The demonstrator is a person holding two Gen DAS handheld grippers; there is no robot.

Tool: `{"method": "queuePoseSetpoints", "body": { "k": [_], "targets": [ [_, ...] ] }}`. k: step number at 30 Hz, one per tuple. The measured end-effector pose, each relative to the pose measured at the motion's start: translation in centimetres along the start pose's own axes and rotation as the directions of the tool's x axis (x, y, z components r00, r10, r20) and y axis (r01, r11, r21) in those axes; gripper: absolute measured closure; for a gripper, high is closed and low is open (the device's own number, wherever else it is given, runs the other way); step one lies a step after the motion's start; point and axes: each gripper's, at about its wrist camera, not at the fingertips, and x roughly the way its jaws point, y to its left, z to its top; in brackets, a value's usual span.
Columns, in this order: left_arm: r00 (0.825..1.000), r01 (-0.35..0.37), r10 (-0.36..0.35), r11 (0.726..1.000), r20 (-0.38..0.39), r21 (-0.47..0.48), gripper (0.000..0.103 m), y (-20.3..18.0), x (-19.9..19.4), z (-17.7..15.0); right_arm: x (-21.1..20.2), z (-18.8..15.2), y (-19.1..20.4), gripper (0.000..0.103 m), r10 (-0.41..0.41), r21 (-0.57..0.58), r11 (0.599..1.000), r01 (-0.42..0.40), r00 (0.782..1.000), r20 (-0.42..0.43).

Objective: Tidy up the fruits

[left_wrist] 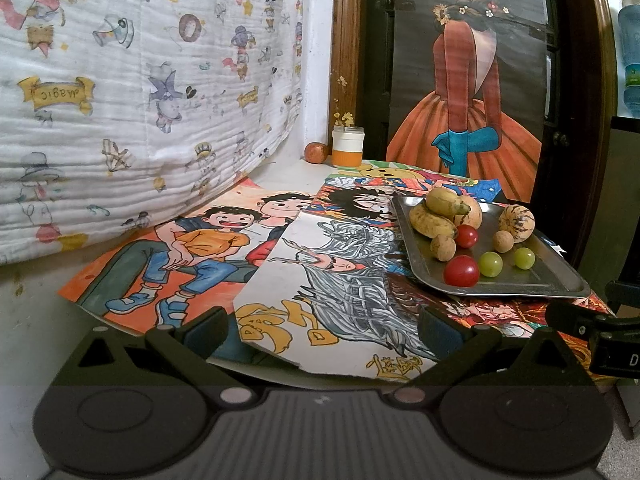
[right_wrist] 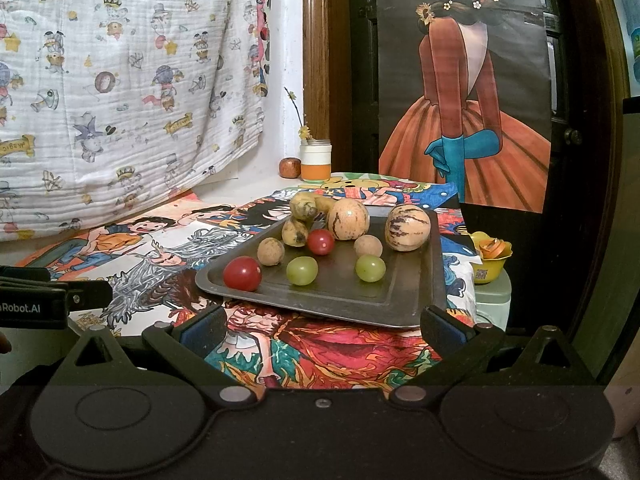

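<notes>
A metal tray [right_wrist: 408,304] [left_wrist: 532,284] rests on cartoon posters and holds the fruit. On it lie two spotted bananas [right_wrist: 300,220] [left_wrist: 434,216], two striped melons [right_wrist: 407,227] [left_wrist: 516,218], two red tomatoes [right_wrist: 242,273] [left_wrist: 461,271], two green grapes [right_wrist: 302,270] [left_wrist: 491,264] and two brown longans [right_wrist: 271,251] [left_wrist: 443,247]. My right gripper [right_wrist: 322,330] is open just in front of the tray's near edge, nothing between its fingers. My left gripper [left_wrist: 322,330] is open over the posters, left of the tray.
A small red fruit [right_wrist: 289,167] and an orange-and-white jar [right_wrist: 316,160] with dried flowers stand at the back by the wall. A yellow bowl [right_wrist: 490,260] sits right of the table. A printed blanket [right_wrist: 120,100] hangs on the left.
</notes>
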Motion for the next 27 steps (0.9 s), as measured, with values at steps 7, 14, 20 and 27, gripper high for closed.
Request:
{"method": "queuePoseSetpoints", "body": {
  "k": [7,14,20,27],
  "targets": [
    [1.000,0.000,0.000,1.000,0.000,0.000,0.000,0.01,0.00,-0.01,0.00,0.00,0.00,0.000,0.000,0.000,1.000,0.000,1.000,0.000],
    [1.000,0.000,0.000,1.000,0.001,0.000,0.000,0.01,0.01,-0.01,-0.01,-0.06,0.08,0.000,0.001,0.000,1.000,-0.001,1.000,-0.002],
    [1.000,0.000,0.000,1.000,0.000,0.000,0.000,-0.02,0.02,-0.02,-0.02,-0.08,0.18,0.000,0.002,0.000,1.000,-0.002,1.000,-0.003],
    [1.000,0.001,-0.001,1.000,0.001,-0.003,0.000,-0.02,-0.08,0.00,-0.03,-0.10,0.24,0.000,0.002,0.000,1.000,-0.002,1.000,-0.004]
  ]
}}
